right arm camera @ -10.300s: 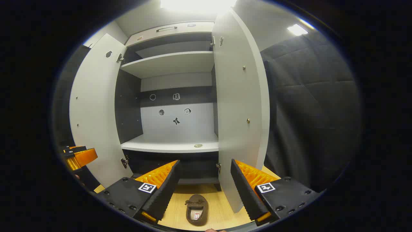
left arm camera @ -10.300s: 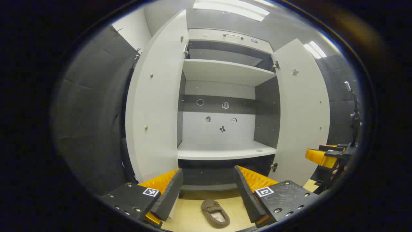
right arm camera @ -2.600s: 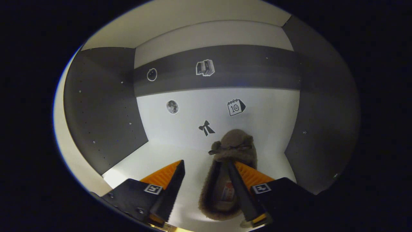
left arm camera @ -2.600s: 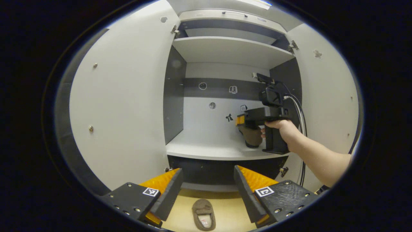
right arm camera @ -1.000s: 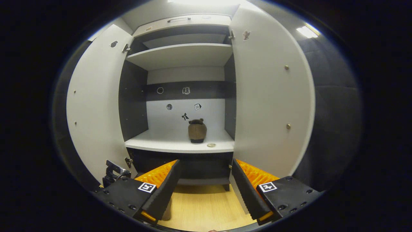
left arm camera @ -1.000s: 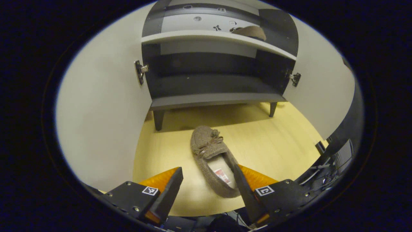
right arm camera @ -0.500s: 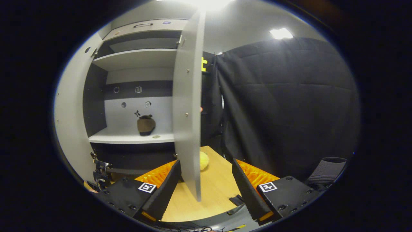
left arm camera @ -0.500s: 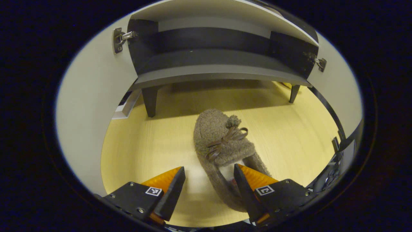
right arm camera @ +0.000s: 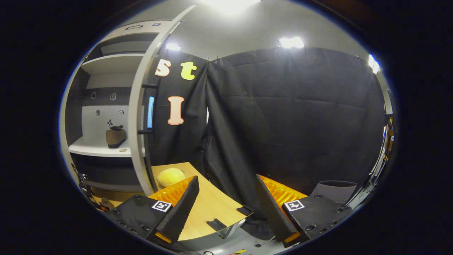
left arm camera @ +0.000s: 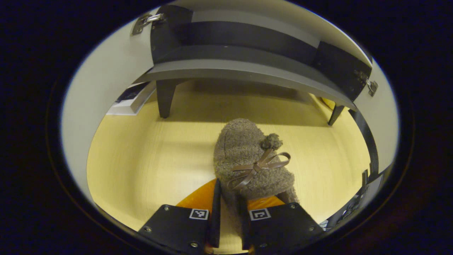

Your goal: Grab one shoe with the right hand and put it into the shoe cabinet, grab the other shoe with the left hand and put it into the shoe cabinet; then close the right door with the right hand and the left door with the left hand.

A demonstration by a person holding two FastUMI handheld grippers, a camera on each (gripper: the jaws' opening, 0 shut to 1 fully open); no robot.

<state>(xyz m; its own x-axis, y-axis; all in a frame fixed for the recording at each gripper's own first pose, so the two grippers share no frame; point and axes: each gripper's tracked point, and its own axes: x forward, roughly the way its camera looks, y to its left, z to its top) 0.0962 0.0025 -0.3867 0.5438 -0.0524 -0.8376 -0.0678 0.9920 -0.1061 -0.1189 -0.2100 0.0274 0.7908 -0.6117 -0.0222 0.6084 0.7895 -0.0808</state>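
Since a moment ago the left tongs [left arm camera: 228, 212] have closed on the floor [left arm camera: 141, 152] slipper's [left arm camera: 247, 159] heel; the right tongs [right arm camera: 226, 205] gape empty, swung off the cabinet [right arm camera: 106, 63], where the other slipper [right arm camera: 115, 137] sits shelved.

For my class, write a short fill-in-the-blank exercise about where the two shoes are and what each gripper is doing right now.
1. The left gripper is shut on the side wall of a fuzzy brown ____.
2. That shoe lies on the yellow ____.
3. The other shoe sits on a cabinet ____.
4. The right gripper holds nothing; its fingers are ____.

Missing words: shoe; floor; shelf; open
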